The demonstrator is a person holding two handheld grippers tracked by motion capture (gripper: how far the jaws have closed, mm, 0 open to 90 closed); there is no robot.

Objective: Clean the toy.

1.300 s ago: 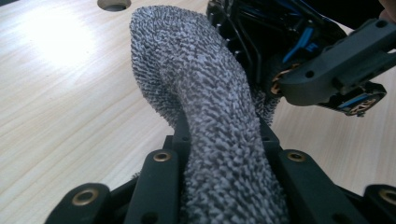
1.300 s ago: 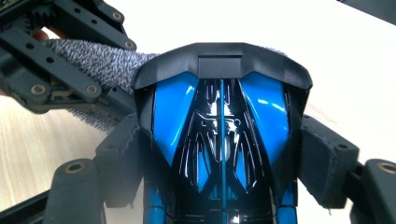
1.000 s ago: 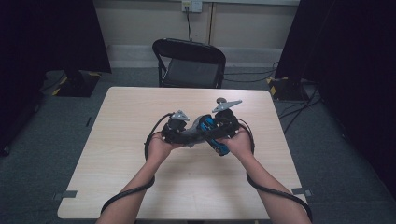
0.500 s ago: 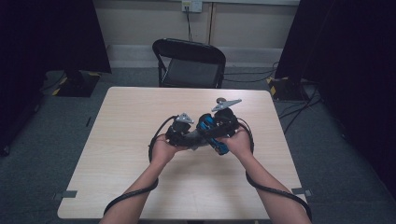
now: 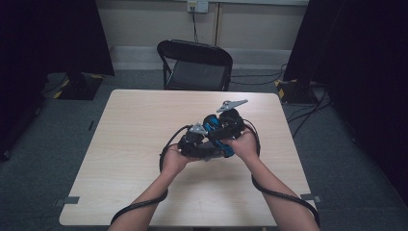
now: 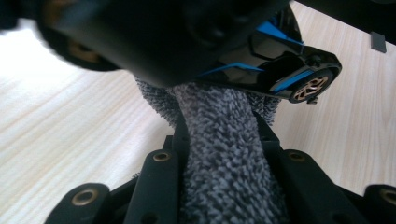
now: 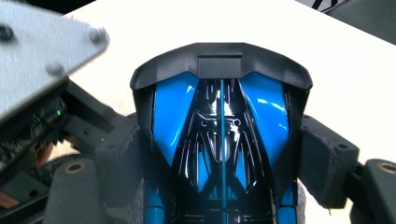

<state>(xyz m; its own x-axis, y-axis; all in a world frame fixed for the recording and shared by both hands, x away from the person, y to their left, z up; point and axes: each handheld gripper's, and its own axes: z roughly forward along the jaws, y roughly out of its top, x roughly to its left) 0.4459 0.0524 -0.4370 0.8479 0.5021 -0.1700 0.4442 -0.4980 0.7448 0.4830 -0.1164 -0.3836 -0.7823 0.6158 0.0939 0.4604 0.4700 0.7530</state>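
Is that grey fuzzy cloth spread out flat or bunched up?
Bunched up: the left gripper pinches the grey cloth into a narrow wad between its jaws.

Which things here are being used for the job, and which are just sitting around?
In use:
- blue and black toy car, clamped by the right gripper
- grey fuzzy cloth, pinched in the left gripper and touching the car's underside
- table, over which it all happens

Just sitting around:
- black folding chair behind the table
- wall socket with its cord
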